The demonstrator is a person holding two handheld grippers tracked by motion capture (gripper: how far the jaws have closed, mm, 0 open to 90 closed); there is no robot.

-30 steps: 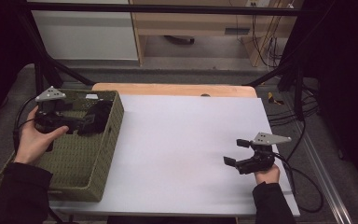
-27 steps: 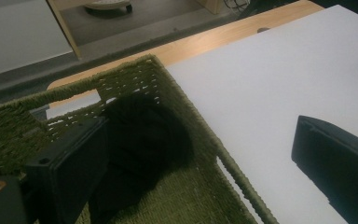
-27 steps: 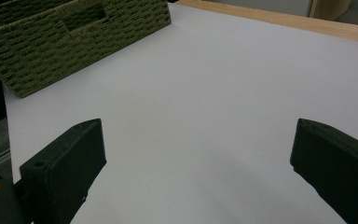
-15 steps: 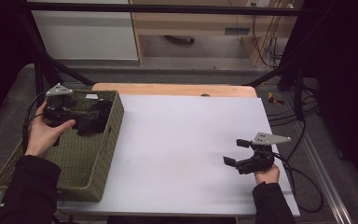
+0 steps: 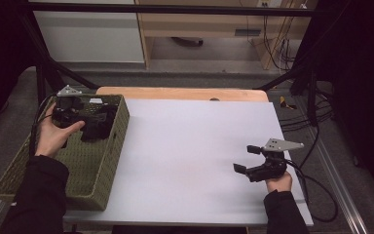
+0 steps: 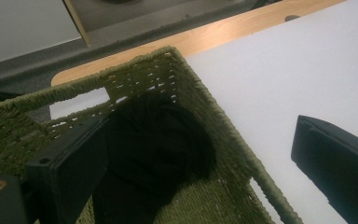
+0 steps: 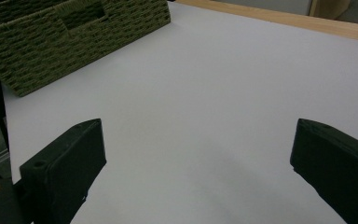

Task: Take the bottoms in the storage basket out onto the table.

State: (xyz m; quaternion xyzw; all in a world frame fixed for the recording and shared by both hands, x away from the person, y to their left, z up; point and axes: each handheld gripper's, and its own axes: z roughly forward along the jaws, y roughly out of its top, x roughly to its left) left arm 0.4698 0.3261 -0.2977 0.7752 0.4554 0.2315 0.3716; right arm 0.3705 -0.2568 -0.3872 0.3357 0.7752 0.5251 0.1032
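A white-topped worktop [image 5: 190, 156] with a light wooden strip along its far edge carries a rectangular olive-green woven basket [image 5: 104, 168] at its left side. Inside the basket, toward its far end, lies a crumpled black cloth [image 6: 154, 154], bunched against the far wall and the corner nearest the open worktop.

The left claw [image 5: 95, 117] is held over the far end of the basket, a hand [image 5: 53, 136] gripping its body from the near side. In the left gripper view its jaws stand wide apart: one jaw is down inside the basket beside the black cloth, the other hangs outside the basket's woven wall, above the bare white surface, so the wall runs between them. Whether the inner jaw touches the cloth cannot be told.

The right claw [image 5: 246, 158] sits low near the worktop's right near corner, well apart from the basket, its jaws spread with nothing between them but bare white surface. Cables trail off the right edge. Beyond the worktop are a grey floor and pale cabinets.
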